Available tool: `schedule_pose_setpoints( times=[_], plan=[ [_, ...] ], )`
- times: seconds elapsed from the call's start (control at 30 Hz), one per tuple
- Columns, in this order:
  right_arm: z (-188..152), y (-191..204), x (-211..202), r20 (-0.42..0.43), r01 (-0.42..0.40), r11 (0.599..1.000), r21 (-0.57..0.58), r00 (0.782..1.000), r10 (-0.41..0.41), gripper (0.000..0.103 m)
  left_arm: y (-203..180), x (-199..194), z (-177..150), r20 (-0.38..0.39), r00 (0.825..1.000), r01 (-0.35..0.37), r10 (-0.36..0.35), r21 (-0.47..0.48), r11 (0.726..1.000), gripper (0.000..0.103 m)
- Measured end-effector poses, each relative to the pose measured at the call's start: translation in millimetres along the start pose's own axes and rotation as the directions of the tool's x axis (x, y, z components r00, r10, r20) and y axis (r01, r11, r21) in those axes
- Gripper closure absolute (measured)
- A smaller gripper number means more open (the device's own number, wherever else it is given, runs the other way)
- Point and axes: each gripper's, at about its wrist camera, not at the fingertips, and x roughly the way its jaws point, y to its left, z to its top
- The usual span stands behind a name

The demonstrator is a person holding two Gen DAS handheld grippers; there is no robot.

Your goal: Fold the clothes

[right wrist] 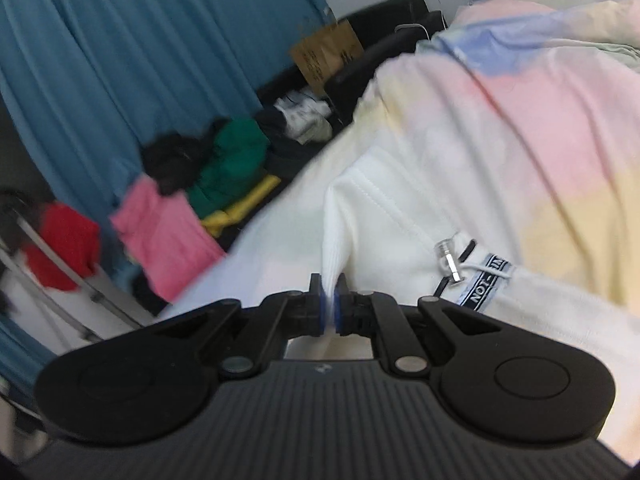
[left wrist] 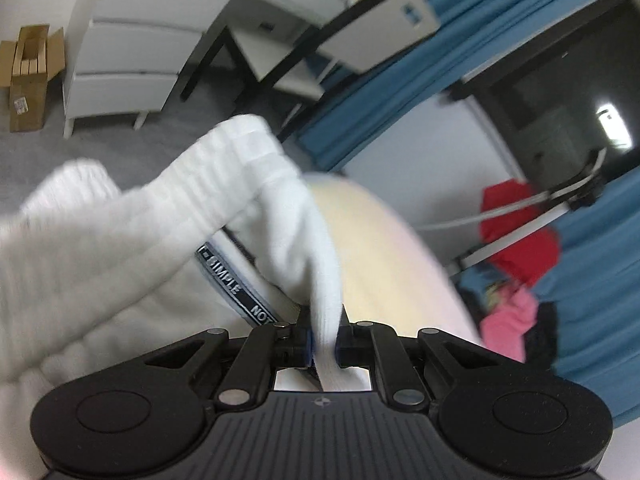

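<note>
A white garment (left wrist: 120,240) with ribbed cuffs and a black-and-white lettered band (left wrist: 232,284) fills the lower left of the left wrist view. My left gripper (left wrist: 325,340) is shut on a ribbed fold of it, lifted off the bed. In the right wrist view the same white garment (right wrist: 392,216) lies over a pastel bedspread (right wrist: 520,120), with its lettered band (right wrist: 488,280) and a drawstring toggle (right wrist: 450,260) showing. My right gripper (right wrist: 330,304) is shut on a pinched edge of the white cloth. Both views are blurred by motion.
A white drawer unit (left wrist: 128,52), a cardboard box (left wrist: 28,76) and a black-legged table (left wrist: 280,40) stand on grey floor. Blue curtains (right wrist: 140,60) hang behind. Piled clothes lie beside the bed: red (right wrist: 64,244), pink (right wrist: 164,236), green (right wrist: 232,160).
</note>
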Motion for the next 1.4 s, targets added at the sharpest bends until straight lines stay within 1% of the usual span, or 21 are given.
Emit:
schedule_pose_setpoints(
  times=[0.1, 0.23, 0.3, 0.33, 0.43, 0.47, 0.5, 0.63, 0.67, 0.8, 0.87, 0.97, 1.0, 1.07, 1.1, 1.17, 1.23, 1.3, 1.33, 1.37, 1.4],
  plan=[
    [-16.9, -4.1, 33.0, -0.029, 0.031, 0.999, -0.012, 0.999, -0.032, 0.095, 2.1, 16.8, -5.1, 0.011, 1.0, -0.005, 0.005, 0.038, 0.999, 0.089],
    [-27.0, -2.3, 31.0, 0.004, 0.009, 0.998, -0.065, 1.0, -0.009, 0.093, 7.2, 8.1, -9.8, 0.005, 1.0, 0.015, -0.015, 0.075, 0.997, 0.087],
    [-27.1, -4.1, 21.6, 0.015, -0.014, 0.997, -0.074, 1.0, 0.015, 0.091, 7.8, -2.6, -8.6, -0.002, 0.998, 0.057, -0.057, 0.083, 0.995, 0.064],
    [-25.9, -7.0, 14.1, 0.013, -0.031, 0.997, -0.071, 0.999, 0.032, 0.089, 12.2, -17.4, -9.9, 0.001, 0.997, 0.078, -0.079, 0.089, 0.993, 0.058],
    [-23.9, -15.0, -12.8, 0.023, -0.057, 0.997, -0.057, 0.998, 0.058, 0.069, 24.2, -60.1, -14.8, 0.017, 0.989, 0.145, -0.147, 0.104, 0.984, 0.042],
    [-25.4, -17.6, -25.8, 0.027, -0.07, 0.996, -0.06, 0.997, 0.072, 0.055, 27.6, -73.3, -17.2, 0.025, 0.985, 0.168, -0.172, 0.107, 0.98, 0.03],
    [-26.9, -20.1, -38.7, 0.032, -0.083, 0.995, -0.063, 0.996, 0.086, 0.05, 31.7, -87.1, -21.5, 0.028, 0.985, 0.168, -0.172, 0.114, 0.979, 0.022],
    [-43.2, -39.6, -92.0, 0.005, -0.197, 0.979, -0.058, 0.98, 0.197, 0.047, 54.2, -134.7, -42.7, 0.019, 0.989, 0.145, -0.147, 0.099, 0.984, 0.019],
    [-50.2, -46.6, -102.6, -0.024, -0.234, 0.971, -0.041, 0.972, 0.233, 0.041, 65.2, -145.3, -50.1, 0.005, 0.989, 0.148, -0.149, 0.063, 0.987, 0.019],
    [-78.3, -69.9, -133.3, -0.16, -0.338, 0.941, 0.032, 0.927, 0.339, 0.041, 102.1, -162.0, -75.6, -0.031, 0.979, 0.2, -0.204, -0.087, 0.976, 0.018],
    [-88.3, -81.8, -138.4, -0.247, -0.34, 0.933, 0.115, 0.9, 0.358, 0.041, 117.9, -156.4, -88.7, -0.048, 0.976, 0.207, -0.215, -0.131, 0.97, 0.018],
    [-94.3, -92.6, -134.6, -0.329, -0.307, 0.935, 0.18, 0.877, 0.351, 0.041, 131.5, -144.5, -98.1, -0.06, 0.977, 0.19, -0.203, -0.175, 0.966, 0.021],
    [-96.9, -95.3, -129.9, -0.349, -0.312, 0.927, 0.208, 0.862, 0.368, 0.041, 134.4, -140.1, -99.4, -0.061, 0.979, 0.181, -0.195, -0.186, 0.966, 0.021],
    [-105.7, -99.3, -113.9, -0.392, -0.335, 0.899, 0.281, 0.815, 0.426, 0.041, 133.4, -132.4, -94.2, -0.026, 0.976, 0.209, -0.217, -0.182, 0.961, 0.021],
    [-110.2, -100.5, -105.9, -0.399, -0.333, 0.892, 0.304, 0.806, 0.437, 0.041, 132.7, -128.5, -91.6, -0.012, 0.975, 0.217, -0.223, -0.178, 0.96, 0.021],
    [-115.2, -101.3, -93.1, -0.38, -0.341, 0.881, 0.328, 0.806, 0.454, 0.041, 134.3, -120.4, -86.9, 0.024, 0.975, 0.223, -0.222, -0.182, 0.958, 0.021],
    [-113.1, -98.5, -85.2, -0.322, -0.36, 0.872, 0.331, 0.826, 0.463, 0.041, 137.0, -112.8, -82.2, 0.07, 0.973, 0.23, -0.22, -0.188, 0.955, 0.026],
    [-110.5, -92.3, -78.9, -0.254, -0.373, 0.876, 0.306, 0.854, 0.453, 0.043, 139.3, -103.8, -76.1, 0.103, 0.973, 0.222, -0.205, -0.2, 0.954, 0.042],
    [-109.4, -89.1, -76.1, -0.225, -0.37, 0.883, 0.289, 0.871, 0.438, 0.046, 141.3, -99.7, -72.7, 0.107, 0.973, 0.223, -0.204, -0.216, 0.951, 0.048],
    [-109.1, -86.2, -73.2, -0.2, -0.356, 0.894, 0.273, 0.888, 0.415, 0.055, 143.3, -95.7, -69.4, 0.112, 0.973, 0.224, -0.203, -0.231, 0.947, 0.057],
    [-108.7, -83.2, -70.3, -0.174, -0.342, 0.904, 0.258, 0.904, 0.391, 0.069, 145.2, -91.7, -66.0, 0.117, 0.972, 0.225, -0.202, -0.247, 0.943, 0.062]
  ],
)
